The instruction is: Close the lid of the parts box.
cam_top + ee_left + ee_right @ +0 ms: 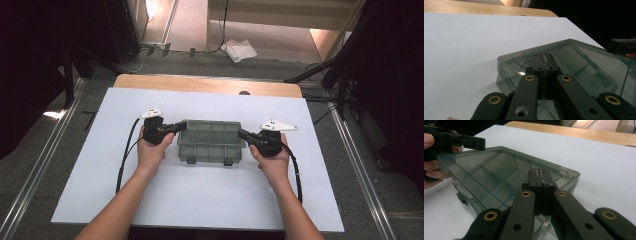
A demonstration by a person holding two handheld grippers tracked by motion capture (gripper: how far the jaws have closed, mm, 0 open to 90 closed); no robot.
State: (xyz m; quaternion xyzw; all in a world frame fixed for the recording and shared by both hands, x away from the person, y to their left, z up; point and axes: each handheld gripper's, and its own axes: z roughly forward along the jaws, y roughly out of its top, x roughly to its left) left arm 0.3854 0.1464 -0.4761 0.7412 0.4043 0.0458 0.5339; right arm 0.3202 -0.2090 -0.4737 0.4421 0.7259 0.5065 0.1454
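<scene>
The translucent grey compartment box [210, 142] lies flat on the white surface [200, 200] between both tongs; left tongs [180, 126] and right tongs [242, 133] are pinched shut, empty, tips over its end edges. Press evenly from both ends, I'd say; uneven pressure could skid it sideways.

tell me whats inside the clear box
Through the lid of the box, dividers split it into compartments, and those visible look bare. The closed left tongs and right tongs over its two ends cover small patches of the inside there.

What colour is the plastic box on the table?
The box is see-through smoky green-grey, with dividers inside. It shows best in the right gripper view.
</scene>
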